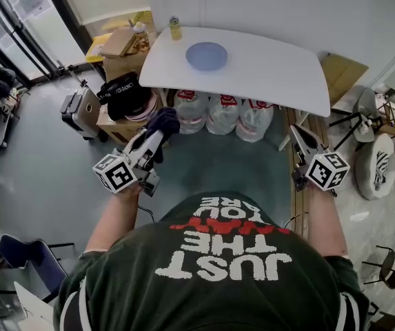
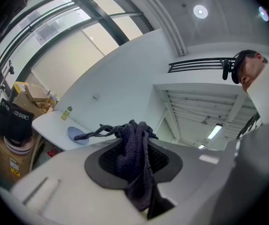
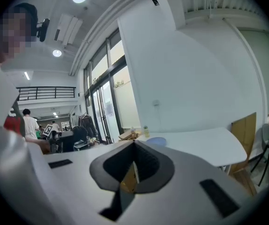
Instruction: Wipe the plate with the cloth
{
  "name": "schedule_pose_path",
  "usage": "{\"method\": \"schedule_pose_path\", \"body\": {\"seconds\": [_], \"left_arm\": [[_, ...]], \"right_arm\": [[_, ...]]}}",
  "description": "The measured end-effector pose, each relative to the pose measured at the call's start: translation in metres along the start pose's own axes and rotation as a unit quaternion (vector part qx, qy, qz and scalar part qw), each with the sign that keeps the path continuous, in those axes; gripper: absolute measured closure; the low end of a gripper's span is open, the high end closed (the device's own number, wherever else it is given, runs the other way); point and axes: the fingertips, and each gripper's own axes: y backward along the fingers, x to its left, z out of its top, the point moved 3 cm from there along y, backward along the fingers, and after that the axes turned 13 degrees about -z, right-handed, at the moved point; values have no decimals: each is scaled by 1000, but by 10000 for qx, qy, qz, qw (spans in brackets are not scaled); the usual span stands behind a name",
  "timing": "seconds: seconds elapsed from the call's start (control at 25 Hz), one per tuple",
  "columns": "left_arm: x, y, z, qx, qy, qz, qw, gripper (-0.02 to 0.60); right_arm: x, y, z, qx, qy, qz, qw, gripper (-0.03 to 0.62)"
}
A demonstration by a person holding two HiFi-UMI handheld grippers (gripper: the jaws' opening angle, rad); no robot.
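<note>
A light blue plate (image 1: 207, 56) lies on the white table (image 1: 273, 74), far ahead of both grippers. The left gripper (image 1: 157, 135) is held level well short of the table, shut on a dark purple cloth (image 1: 163, 121). In the left gripper view the cloth (image 2: 135, 158) bunches between the jaws and spills over their tips, with the plate (image 2: 77, 135) small beyond. The right gripper (image 1: 299, 138) is shut and empty, off to the right. Its own view shows the closed jaws with nothing between them and the plate (image 3: 157, 141) in the distance.
A small yellow bottle (image 1: 176, 28) stands at the table's far left edge. Three large water jugs (image 1: 223, 114) sit under the table. Cardboard boxes (image 1: 118, 47), a black cap (image 1: 125, 95) and a grey case (image 1: 80, 112) crowd the left; chairs (image 1: 380, 157) stand at right.
</note>
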Motion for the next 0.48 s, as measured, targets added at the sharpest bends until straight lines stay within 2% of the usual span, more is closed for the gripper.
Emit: {"method": "schedule_pose_path", "body": {"seconds": [0.36, 0.48], "left_arm": [[10, 6, 1, -30, 49, -66, 10000, 486], [25, 22, 13, -15, 104, 13, 9999, 486]], "right_arm": [[6, -13, 0, -30, -186, 119, 9998, 592], [23, -30, 4, -78, -259, 127, 9996, 591]]}}
